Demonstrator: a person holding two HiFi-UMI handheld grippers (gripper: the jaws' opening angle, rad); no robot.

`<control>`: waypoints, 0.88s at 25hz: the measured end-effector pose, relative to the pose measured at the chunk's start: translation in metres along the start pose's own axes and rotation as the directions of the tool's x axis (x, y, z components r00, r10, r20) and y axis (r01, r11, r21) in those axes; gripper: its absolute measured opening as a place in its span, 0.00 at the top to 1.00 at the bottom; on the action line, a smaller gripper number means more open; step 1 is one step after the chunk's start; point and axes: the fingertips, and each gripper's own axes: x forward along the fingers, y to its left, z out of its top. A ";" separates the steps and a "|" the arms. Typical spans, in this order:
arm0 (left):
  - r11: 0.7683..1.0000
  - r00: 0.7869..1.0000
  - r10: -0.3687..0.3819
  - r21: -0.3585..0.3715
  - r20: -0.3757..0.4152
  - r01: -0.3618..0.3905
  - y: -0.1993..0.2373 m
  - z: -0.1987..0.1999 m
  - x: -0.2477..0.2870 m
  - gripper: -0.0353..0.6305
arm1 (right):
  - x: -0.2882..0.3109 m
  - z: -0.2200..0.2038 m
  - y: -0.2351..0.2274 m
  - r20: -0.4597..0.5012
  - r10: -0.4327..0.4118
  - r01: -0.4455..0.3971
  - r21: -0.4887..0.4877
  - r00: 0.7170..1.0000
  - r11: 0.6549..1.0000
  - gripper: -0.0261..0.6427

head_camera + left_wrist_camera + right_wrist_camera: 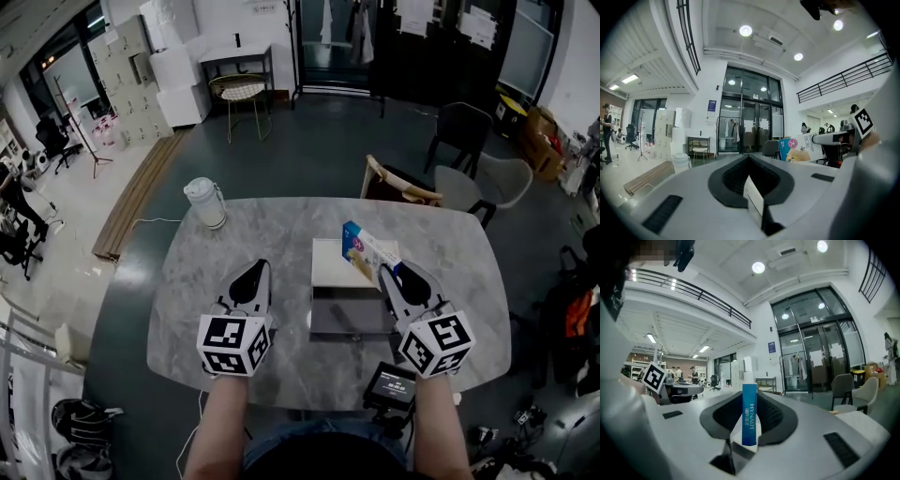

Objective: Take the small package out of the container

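Grey table (234, 246); right claw (388, 274) narrowly on package (367, 248).

Head view looks steeply down on the table (216, 281); tool views apparently share the glass doors (747, 124) (811, 359).

Before me lies a grey marble-patterned table (234, 244), with a white lidded plastic jug (205, 202) standing near its far left corner and a small black screened device (389, 384) at its near edge. Just past the far edge stands a wooden-backed chair (401, 190). Further off on the dark floor are a gold wire chair (243, 91), a dark shell chair (462, 127) and a pale shell chair (497, 183).
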 end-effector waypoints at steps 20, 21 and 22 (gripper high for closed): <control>1.000 0.982 -0.003 0.028 0.189 -0.002 -0.006 0.051 -0.023 0.93 | -0.070 0.035 -0.031 0.086 -0.194 0.206 -0.172 0.977 0.963 0.81; 1.000 0.982 -0.007 0.028 0.190 0.002 -0.007 0.051 -0.022 0.93 | -0.075 0.034 -0.036 0.088 -0.211 0.223 -0.165 0.974 0.961 0.81; 1.000 0.982 -0.011 0.029 0.191 0.005 -0.008 0.051 -0.021 0.93 | -0.080 0.035 -0.041 0.093 -0.227 0.239 -0.158 0.970 0.958 0.81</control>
